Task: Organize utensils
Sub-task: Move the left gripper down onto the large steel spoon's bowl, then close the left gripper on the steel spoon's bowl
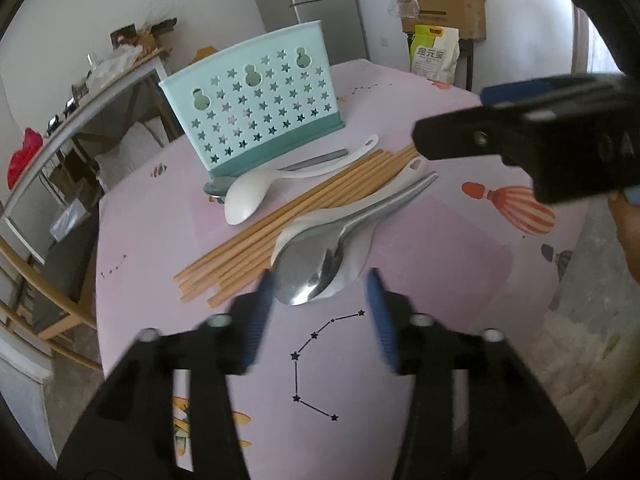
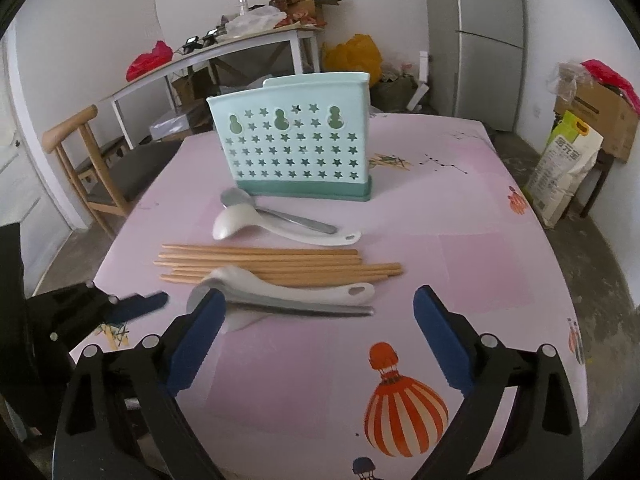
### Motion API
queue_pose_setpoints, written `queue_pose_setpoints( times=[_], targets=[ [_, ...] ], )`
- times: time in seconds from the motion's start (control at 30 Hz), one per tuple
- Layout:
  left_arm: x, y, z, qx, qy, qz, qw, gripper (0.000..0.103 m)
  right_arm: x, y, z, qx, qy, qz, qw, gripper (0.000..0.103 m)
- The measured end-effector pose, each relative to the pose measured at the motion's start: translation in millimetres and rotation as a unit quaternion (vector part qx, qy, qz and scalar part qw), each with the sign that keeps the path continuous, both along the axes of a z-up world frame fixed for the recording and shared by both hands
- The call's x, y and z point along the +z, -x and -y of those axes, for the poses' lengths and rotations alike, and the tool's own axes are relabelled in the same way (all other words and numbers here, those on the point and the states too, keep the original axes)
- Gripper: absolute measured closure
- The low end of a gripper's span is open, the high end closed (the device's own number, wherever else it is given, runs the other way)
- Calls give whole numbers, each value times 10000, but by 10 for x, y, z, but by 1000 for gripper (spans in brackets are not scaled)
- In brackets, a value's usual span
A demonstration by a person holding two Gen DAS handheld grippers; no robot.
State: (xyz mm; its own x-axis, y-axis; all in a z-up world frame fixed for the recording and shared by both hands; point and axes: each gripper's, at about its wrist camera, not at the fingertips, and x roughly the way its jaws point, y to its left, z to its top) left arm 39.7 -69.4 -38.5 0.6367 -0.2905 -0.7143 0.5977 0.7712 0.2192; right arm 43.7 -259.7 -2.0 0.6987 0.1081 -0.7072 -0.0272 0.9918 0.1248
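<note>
A mint-green utensil holder (image 1: 256, 112) (image 2: 296, 148) with star holes stands upright on the pink tablecloth. In front of it lie a white spoon (image 1: 256, 192) (image 2: 248, 220) over a small metal spoon (image 2: 236, 198), a row of wooden chopsticks (image 1: 304, 208) (image 2: 272, 262), and a big metal spoon (image 1: 316, 264) (image 2: 296, 307) resting on another white spoon (image 2: 288, 286). My left gripper (image 1: 320, 292) is open, its tips either side of the metal spoon's bowl. My right gripper (image 2: 316, 304) is open, just short of the same spoon pair.
A wooden chair (image 2: 80, 160) stands at the table's left side. A cluttered side table (image 2: 224, 48), a fridge (image 2: 492, 36), cardboard boxes (image 2: 596, 112) and a rice bag (image 2: 560, 168) stand around the room. The right gripper's body (image 1: 540, 136) hangs over the table's right part.
</note>
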Motion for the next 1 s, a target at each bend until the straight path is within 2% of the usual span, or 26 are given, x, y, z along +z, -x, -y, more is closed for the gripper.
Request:
queue_pose_setpoints(
  times=[0.2, 0.37, 0.73, 0.93, 1.0],
  targets=[
    [-108, -140, 9, -249, 26, -299, 9992, 50, -78, -62, 12, 24, -180, -177, 9997, 18],
    [-171, -287, 14, -527, -8, -528, 9972, 51, -126, -90, 51, -39, -292, -270, 9992, 18],
    [-132, -509, -16, -791, 44, -796, 9937, 55, -195, -155, 64, -22, -344, -362, 9988, 18],
    [-100, -550, -39, -955, 58, -868, 9916, 66, -229, -166, 85, -113, -403, -366, 9985, 18],
    [-81, -559, -52, -1008, 51, -857, 9912, 74, -233, -166, 96, -135, -421, -362, 9984, 18]
  ],
)
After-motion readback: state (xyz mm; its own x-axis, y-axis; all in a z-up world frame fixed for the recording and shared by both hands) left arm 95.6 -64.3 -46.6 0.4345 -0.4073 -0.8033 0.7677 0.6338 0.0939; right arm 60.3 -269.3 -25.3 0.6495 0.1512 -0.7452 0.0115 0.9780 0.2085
